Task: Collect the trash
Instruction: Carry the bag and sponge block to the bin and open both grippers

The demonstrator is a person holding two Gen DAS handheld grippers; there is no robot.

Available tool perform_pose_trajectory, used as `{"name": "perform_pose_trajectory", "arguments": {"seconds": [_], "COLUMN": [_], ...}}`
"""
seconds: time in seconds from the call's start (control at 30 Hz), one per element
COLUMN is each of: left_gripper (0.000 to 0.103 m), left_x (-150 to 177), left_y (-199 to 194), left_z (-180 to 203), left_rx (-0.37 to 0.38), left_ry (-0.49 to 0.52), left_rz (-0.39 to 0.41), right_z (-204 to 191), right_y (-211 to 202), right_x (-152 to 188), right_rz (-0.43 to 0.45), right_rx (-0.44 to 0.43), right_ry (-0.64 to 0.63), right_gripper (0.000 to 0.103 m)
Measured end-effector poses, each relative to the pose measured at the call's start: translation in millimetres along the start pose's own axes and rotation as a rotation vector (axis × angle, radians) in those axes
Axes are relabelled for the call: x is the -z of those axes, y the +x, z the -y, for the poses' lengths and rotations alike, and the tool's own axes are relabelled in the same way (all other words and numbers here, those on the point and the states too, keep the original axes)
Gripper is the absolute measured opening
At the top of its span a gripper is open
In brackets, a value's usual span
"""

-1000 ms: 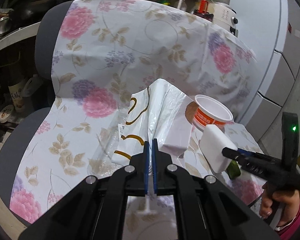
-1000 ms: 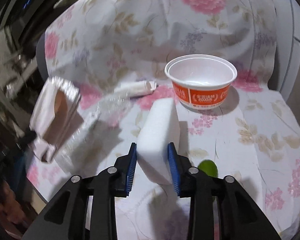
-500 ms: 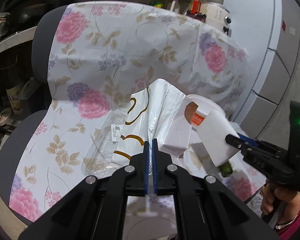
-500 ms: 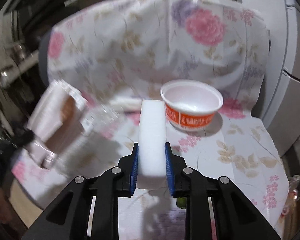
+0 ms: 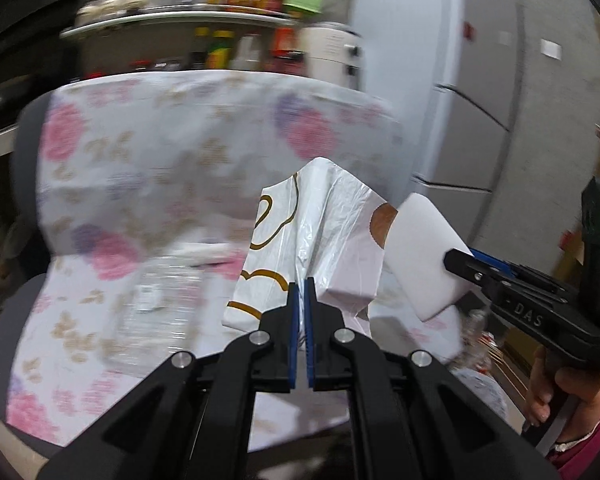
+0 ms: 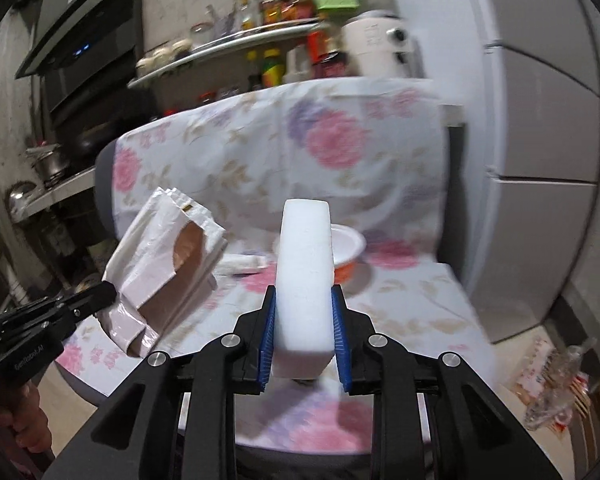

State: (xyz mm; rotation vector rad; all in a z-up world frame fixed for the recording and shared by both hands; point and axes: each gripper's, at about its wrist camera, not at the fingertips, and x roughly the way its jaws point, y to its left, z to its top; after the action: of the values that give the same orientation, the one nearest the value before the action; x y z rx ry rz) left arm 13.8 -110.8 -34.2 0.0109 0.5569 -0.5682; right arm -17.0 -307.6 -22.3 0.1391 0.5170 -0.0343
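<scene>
My left gripper (image 5: 300,286) is shut on the edge of a white plastic bag (image 5: 320,236) with gold print and holds it up above the chair seat; the bag also shows in the right wrist view (image 6: 168,256), its mouth facing right. My right gripper (image 6: 304,300) is shut on a white foam block (image 6: 306,276), held upright in the air. In the left wrist view the foam block (image 5: 420,256) sits just right of the bag's opening. A red and white paper bowl (image 6: 346,250) stands on the seat behind the block.
A chair with a floral cloth (image 6: 340,148) holds a crumpled clear plastic wrapper (image 5: 160,300) and a rolled white paper (image 6: 242,264). A shelf with bottles (image 6: 268,32) is behind. A fridge (image 6: 540,120) stands to the right. Clear plastic trash (image 6: 556,392) lies on the floor.
Both grippers rose above the seat. The foam block moved up and left, close to the bag's opening. The bag was lifted higher.
</scene>
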Motion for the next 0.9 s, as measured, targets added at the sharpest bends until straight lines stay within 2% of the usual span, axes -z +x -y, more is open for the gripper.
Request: {"name": "perform_pose_trajectory", "arguments": {"seconds": [0.13, 0.4, 0.5, 0.67, 0.77, 0.9], "left_gripper": [0.001, 0.001, 0.001, 0.001, 0.001, 0.001], "left_x": [9.7, 32.9, 46.4, 66.6, 81.1, 93.7], "left_y": [13.6, 31.7, 43.2, 61.1, 74.2, 99.5], "left_z": [45.9, 122.9, 157.8, 215.3, 241.4, 263.3], "left_rx": [0.085, 0.197, 0.294, 0.435, 0.486, 0.503], "left_ry": [0.045, 0.156, 0.206, 0.296, 0.343, 0.387], "left_rz": [-0.017, -0.044, -0.116, -0.192, -0.255, -0.328], "right_z": [36.9, 102.5, 125.9, 156.1, 175.9, 192.6], "right_y": [-31.0, -100.4, -126.5, -164.2, -170.2, -157.1], "right_x": [15.7, 57.5, 76.0, 112.0, 129.8, 146.6], "right_rz": [0.012, 0.028, 0.017, 0.014, -0.005, -0.063], "right_rx": [0.084, 0.334, 0.419, 0.543, 0.584, 0.589], "right_ry": [0.041, 0.108, 0.162, 0.265, 0.323, 0.369], "right_gripper": [0.027, 0.028, 0.029, 0.029, 0.029, 0.029]}}
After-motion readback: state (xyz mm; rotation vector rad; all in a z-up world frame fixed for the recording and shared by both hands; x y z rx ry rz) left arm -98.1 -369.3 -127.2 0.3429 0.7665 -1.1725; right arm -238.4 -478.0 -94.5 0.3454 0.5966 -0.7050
